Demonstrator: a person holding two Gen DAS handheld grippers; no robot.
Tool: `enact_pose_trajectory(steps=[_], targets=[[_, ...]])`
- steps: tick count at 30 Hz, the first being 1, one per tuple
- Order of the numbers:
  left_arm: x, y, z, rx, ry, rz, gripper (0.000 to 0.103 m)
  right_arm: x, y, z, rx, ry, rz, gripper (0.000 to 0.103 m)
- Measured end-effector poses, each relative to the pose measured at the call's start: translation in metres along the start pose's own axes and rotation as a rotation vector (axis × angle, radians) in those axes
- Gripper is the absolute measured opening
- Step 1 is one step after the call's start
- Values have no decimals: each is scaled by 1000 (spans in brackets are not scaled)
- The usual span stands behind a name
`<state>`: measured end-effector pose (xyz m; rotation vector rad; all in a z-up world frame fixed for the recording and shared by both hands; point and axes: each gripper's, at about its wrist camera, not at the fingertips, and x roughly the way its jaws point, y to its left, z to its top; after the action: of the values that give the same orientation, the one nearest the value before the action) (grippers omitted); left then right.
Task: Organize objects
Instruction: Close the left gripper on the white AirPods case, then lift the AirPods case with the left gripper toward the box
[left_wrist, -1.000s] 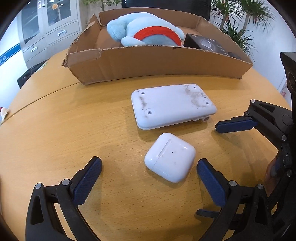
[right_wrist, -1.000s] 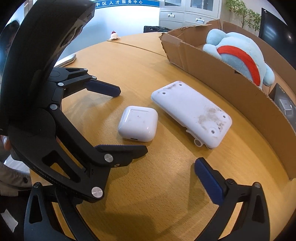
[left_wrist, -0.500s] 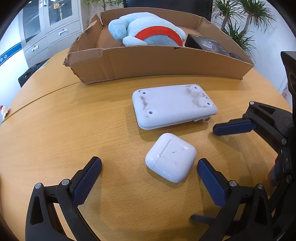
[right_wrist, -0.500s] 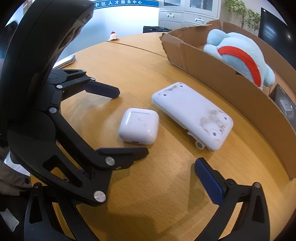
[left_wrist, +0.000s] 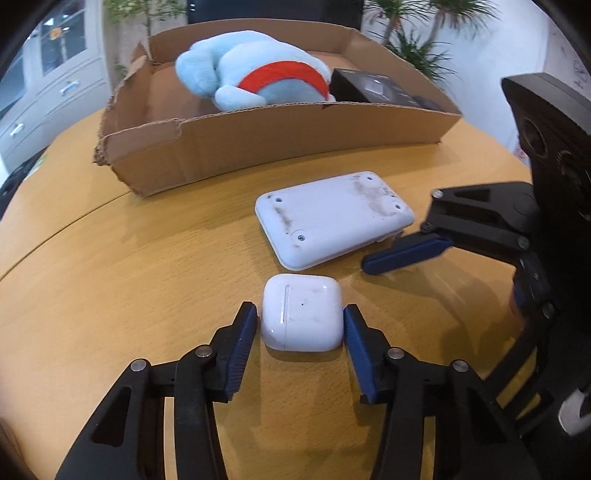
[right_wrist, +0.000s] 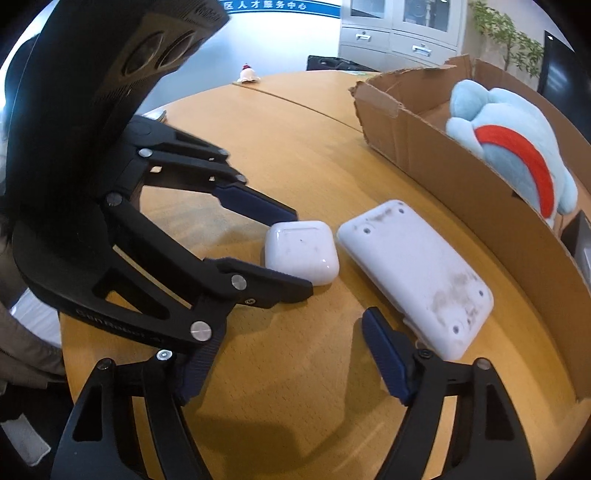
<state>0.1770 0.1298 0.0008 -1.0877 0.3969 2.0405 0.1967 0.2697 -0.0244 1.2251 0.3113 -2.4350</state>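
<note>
On the wooden tabletop (left_wrist: 110, 295), a cardboard box (left_wrist: 280, 144) at 12 o'clock holds a blue plush toy (left_wrist: 251, 74). Below it at 1 o'clock lies a flat white device (left_wrist: 332, 218). The small white earbud case (left_wrist: 301, 312) sits at center between the blue pads of the left gripper (left_wrist: 300, 328), which flank its sides closely, though contact is unclear; the right gripper (right_wrist: 288, 354), at 3 o'clock, is spread open beside the device.
</note>
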Motion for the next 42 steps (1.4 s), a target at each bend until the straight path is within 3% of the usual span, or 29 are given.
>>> enact_pose_trajectory(steps=[4, 10, 12, 17, 21, 22, 25, 32, 42], targets=[[-1, 6, 2, 11, 18, -87, 47, -2, -3, 8, -64, -5, 23, 74], [-1, 12, 7, -9, 40, -97, 42, 9, -4, 20, -152, 26, 68, 55], [-1, 16, 8, -24, 44, -95, 42, 13, -7, 22, -152, 34, 78, 55], [-3, 15, 8, -24, 37, -78, 43, 17, -9, 26, -148, 39, 102, 41], [-5, 13, 6, -25, 34, -84, 43, 17, -9, 26, -150, 36, 93, 41], [-5, 12, 6, -25, 33, -86, 42, 17, -10, 26, -146, 34, 87, 47], [-7, 12, 4, -32, 29, -99, 42, 23, -11, 30, -152, 31, 83, 51], [-14, 7, -2, -37, 29, -123, 42, 21, -7, 28, -155, 32, 119, 41], [-27, -28, -14, -31, 51, -135, 42, 11, -4, 14, -123, 32, 133, 41]])
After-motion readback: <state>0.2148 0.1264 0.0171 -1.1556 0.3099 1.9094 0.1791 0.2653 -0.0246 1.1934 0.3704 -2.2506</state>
